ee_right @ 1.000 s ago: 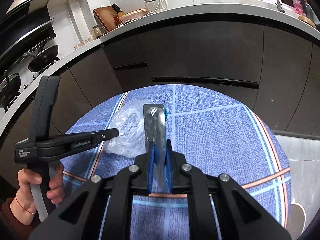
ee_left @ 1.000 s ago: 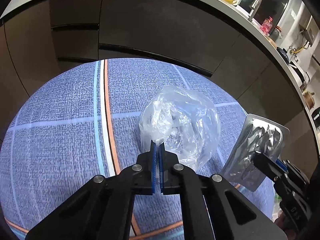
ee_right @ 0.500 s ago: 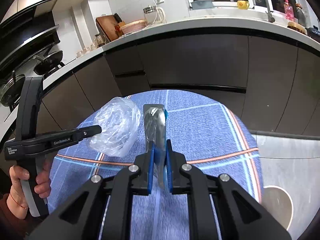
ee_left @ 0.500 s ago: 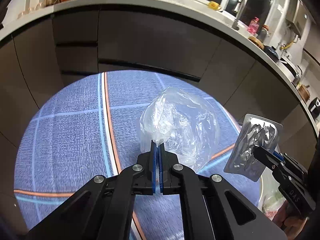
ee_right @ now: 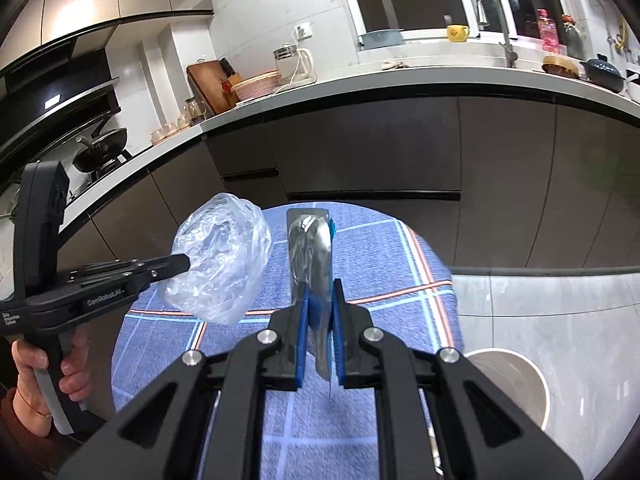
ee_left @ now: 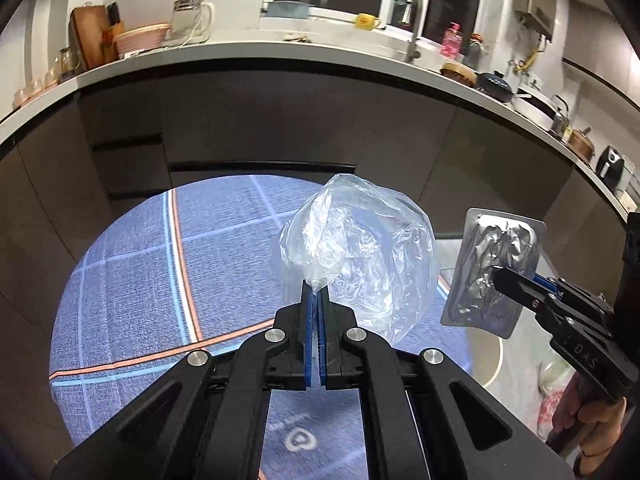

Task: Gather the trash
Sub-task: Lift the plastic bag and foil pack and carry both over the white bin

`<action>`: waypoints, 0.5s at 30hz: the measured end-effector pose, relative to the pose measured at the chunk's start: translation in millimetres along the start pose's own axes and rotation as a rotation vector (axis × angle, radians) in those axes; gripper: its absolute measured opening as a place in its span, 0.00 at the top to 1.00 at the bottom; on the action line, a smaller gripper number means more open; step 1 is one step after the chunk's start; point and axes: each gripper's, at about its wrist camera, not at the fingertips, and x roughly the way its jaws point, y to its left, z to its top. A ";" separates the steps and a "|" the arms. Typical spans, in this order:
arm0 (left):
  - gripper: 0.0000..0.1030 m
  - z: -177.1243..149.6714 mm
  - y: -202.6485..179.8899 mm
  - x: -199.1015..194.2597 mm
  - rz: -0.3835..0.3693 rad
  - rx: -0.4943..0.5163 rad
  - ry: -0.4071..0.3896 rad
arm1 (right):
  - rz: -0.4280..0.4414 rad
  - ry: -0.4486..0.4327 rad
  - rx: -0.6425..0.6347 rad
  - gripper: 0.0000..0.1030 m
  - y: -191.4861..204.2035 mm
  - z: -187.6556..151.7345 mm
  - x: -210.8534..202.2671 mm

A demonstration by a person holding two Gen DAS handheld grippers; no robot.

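While we hold both pieces of trash up off the floor, our left hand-held gripper (ee_left: 316,300) has its blue pads pressed together on a twisted corner of the clear plastic bag (ee_left: 360,256), which balloons up and forward from the fingertips. To the right of it, our right hand-held gripper (ee_right: 320,300) pinches the silver foil blister pack (ee_right: 310,248) edge-on between its pads, the pack standing upright above the fingertips with a blue strip along its right edge. From the right wrist view, the left hand-held gripper reaches in from the left, a hand (ee_right: 44,368) wrapped round its grip, and the bag hangs just beside the pack without touching it. Below and ahead of both hand-held grippers lies a blue floor mat (ee_left: 140,280) with pale and orange stripes. Down to the right of the right hand-held gripper, a round white bin (ee_right: 516,384) stands on the grey tiled floor (ee_right: 540,304). Beyond the mat run dark cabinets (ee_right: 400,152) under a white worktop (ee_right: 400,76).
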 end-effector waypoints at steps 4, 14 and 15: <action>0.98 -1.7 -15.8 -9.7 -0.018 0.023 -0.008 | -0.015 -0.013 0.017 0.88 -12.5 -6.0 -20.8; 0.98 -7.0 -58.9 -15.9 -0.078 0.079 -0.007 | -0.061 -0.050 0.067 0.88 -39.0 -18.9 -60.7; 0.98 -7.3 -62.7 -15.4 -0.084 0.083 -0.005 | -0.065 -0.053 0.073 0.88 -42.4 -20.6 -64.3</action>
